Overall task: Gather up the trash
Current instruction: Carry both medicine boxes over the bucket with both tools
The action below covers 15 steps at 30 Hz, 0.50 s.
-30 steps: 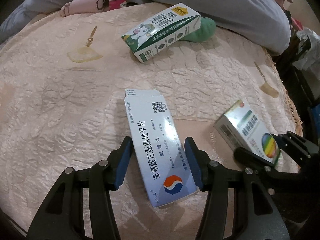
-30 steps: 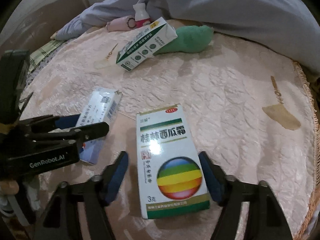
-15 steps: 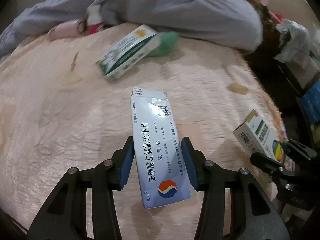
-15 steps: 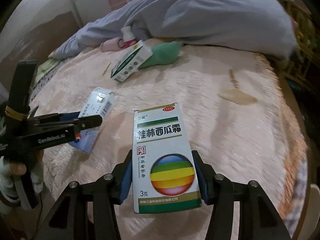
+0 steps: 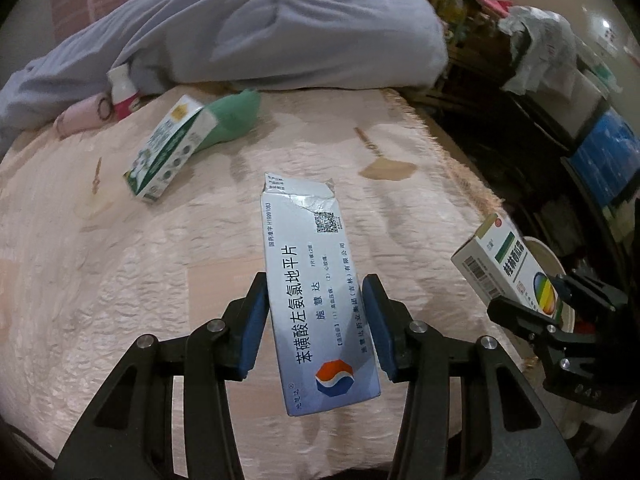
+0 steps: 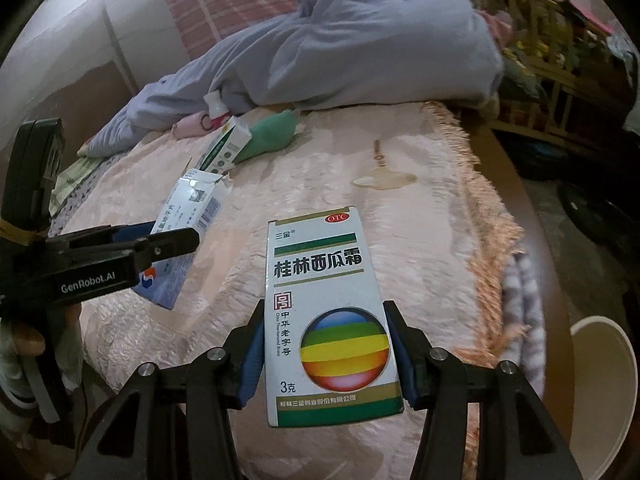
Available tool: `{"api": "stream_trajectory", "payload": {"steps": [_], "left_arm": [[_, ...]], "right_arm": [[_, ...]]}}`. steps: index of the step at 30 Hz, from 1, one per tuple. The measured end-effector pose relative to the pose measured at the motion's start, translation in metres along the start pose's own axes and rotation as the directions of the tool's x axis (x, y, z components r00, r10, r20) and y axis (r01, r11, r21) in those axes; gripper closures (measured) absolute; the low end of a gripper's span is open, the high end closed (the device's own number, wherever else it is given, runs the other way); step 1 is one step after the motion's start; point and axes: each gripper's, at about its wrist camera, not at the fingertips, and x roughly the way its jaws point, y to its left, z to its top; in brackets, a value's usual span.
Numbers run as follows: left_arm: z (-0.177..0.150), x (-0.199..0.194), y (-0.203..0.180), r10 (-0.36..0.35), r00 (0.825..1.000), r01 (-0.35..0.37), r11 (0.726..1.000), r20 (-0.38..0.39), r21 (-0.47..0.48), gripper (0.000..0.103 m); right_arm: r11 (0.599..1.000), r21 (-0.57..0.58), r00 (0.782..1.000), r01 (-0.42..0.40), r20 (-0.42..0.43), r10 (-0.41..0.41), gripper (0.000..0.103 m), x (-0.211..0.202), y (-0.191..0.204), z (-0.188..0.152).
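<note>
Left wrist view: the left claw (image 5: 316,322) is partly closed on a blue-and-white medicine box (image 5: 314,292), its blue pads pressed to the box's long sides, lifted clear above the pink bedspread (image 5: 100,280). The box's far end is torn. Beyond it on the bedspread lies a green-and-white carton (image 5: 168,150) leaning on a green cloth (image 5: 236,114), just in front of a grey quilt (image 5: 260,28). At the right edge the right claw (image 5: 532,312) grips a second box, half cut off.

Right wrist view: that rainbow-ball box (image 6: 330,316) shows whole, clamped at its sides by the partly closed right claw (image 6: 326,354), above the bedspread's fringed edge (image 6: 484,240). Only here a pale bucket rim (image 6: 608,364) appears, right of the fringe and cropped by the frame. The left claw's grip is seen side-on; a gloved hand (image 6: 24,356) below it is blurred.
</note>
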Motion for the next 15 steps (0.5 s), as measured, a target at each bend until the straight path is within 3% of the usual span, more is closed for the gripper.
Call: {"api": "stream_trajectory", "payload": {"steps": [15], "left_arm": [[0.01,0.003,-0.084,-0.112,0.993,0.116,0.985,-0.034,0.131,0.058]], "right_arm": [[0.991,0.108,0.995,0.084,0.036,-0.089,0.051,-0.044,-0.054,-0.028]]}}
